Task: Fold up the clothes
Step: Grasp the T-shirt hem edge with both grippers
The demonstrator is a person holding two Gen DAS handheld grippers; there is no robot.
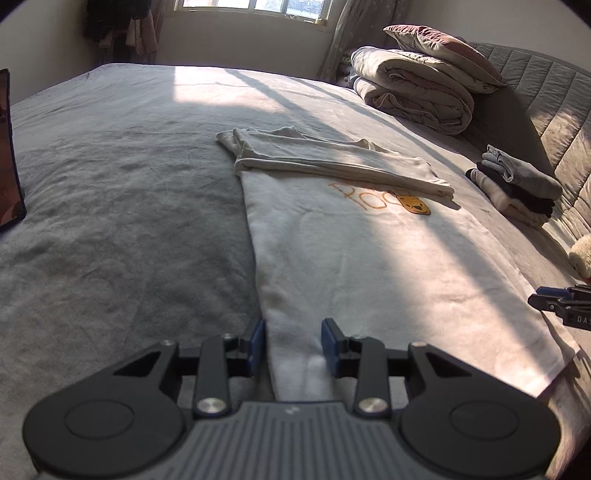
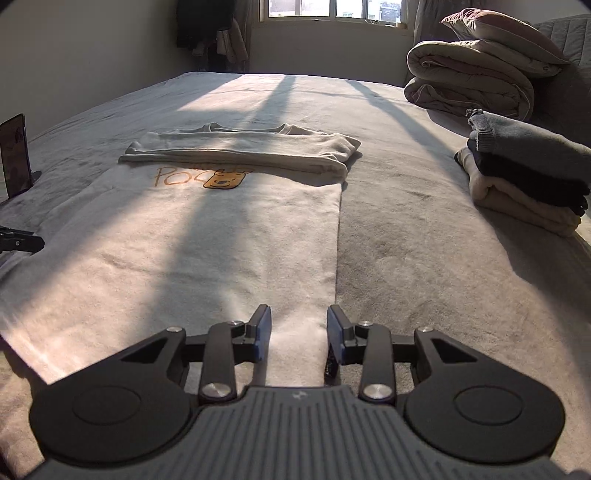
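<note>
With sleeves folded across its top, the cream sweatshirt lies flat; left gripper and right gripper, both wide, straddle its lower-frame hem corners, seemingly for lifting.

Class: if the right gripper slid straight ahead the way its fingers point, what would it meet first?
The right gripper straddles the cream shirt's right hem corner, so it meets that cloth first; further along, probably the folded-over sleeves. Depth is uncertain.

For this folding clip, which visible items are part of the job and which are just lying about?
Job: cream shirt with sleeves folded across; left gripper and right gripper, both open at its hem corners; folded clothes stack.

Lying about: rolled duvet, pillow, phone.
</note>
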